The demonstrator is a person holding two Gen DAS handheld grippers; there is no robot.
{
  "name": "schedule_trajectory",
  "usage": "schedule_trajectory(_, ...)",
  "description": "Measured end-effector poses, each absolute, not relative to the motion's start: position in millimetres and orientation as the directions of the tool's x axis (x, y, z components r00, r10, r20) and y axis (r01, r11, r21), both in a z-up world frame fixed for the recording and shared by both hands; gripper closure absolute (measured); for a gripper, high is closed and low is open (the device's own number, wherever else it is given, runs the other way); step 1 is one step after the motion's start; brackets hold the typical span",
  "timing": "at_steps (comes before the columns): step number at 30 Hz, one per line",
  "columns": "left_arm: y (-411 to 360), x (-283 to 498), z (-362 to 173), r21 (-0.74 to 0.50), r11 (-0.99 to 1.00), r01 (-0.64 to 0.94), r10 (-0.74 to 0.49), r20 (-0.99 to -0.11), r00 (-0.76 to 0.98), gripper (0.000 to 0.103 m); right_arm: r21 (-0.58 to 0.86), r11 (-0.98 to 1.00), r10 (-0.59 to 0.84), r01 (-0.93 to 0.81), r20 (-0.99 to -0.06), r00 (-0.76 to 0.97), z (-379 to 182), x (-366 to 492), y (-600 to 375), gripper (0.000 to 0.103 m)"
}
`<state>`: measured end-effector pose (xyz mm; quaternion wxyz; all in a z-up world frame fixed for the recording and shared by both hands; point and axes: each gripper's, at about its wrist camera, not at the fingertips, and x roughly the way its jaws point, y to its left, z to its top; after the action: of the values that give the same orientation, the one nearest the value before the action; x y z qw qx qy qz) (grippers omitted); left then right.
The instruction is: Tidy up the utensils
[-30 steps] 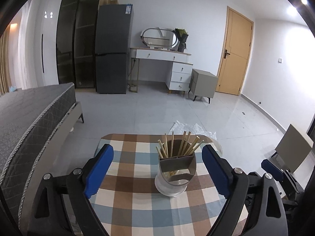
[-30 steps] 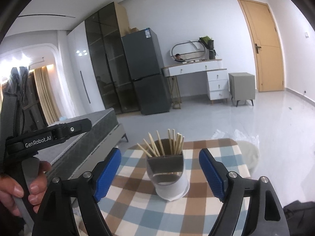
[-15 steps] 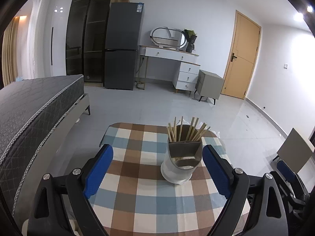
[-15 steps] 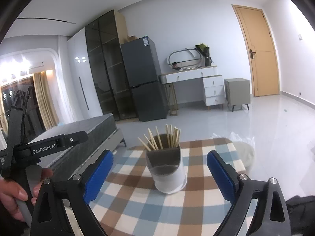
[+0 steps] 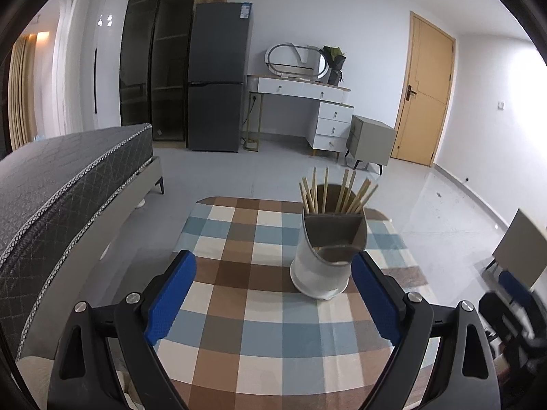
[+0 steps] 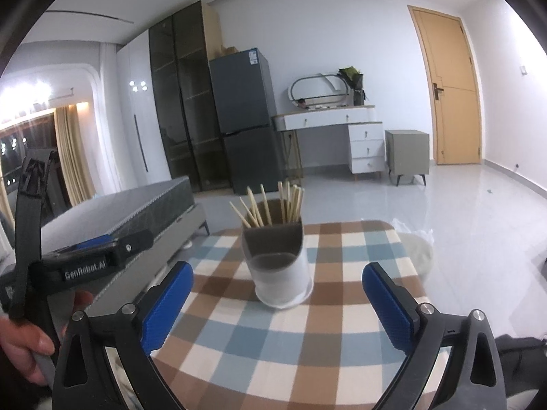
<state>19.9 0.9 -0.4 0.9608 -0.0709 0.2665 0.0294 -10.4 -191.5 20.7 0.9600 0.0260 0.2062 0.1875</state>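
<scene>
White cylindrical utensil holder (image 6: 281,275) with wooden chopsticks (image 6: 273,205) stands mid checked-cloth surface (image 6: 342,341). Left tongs (image 5: 273,300), right tongs (image 6: 277,307) both spread wide, empty, near holder. Risk: blue pad nudges holder, tips it, sticks spill.

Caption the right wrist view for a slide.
Open blue-padded right gripper faces a white cylindrical utensil holder of wooden chopsticks on a checked tablecloth.

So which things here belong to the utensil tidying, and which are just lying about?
Belongs to the job:
- chopsticks
- holder
- left gripper, open
- right gripper, open

Just there:
- checked table
- bed
- fridge
- dresser
- door
</scene>
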Motion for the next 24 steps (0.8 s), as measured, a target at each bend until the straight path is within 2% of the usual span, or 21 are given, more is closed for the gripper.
schedule_trajectory(10, -1, 20, -13, -0.107, 0.991, -0.083, 0.011, -0.544, 0.839, 0.014, 0.119, 0.936, 0.349, -0.331, -0.422, 0.836, 10, -8, -190, 0.002)
schedule_trajectory(16, -4, 16, -10, -0.06, 0.994, -0.089, 0.044, -0.52, 0.853, 0.014, 0.099, 0.94, 0.335, -0.325, -0.436, 0.835, 6, -7, -187, 0.002)
schedule_trajectory(24, 0, 16, -11, -0.079, 0.992, -0.099, 0.042, -0.532, 0.846, 0.014, 0.089, 0.942, 0.328, -0.324, -0.446, 0.833, 6, -8, -188, 0.002)
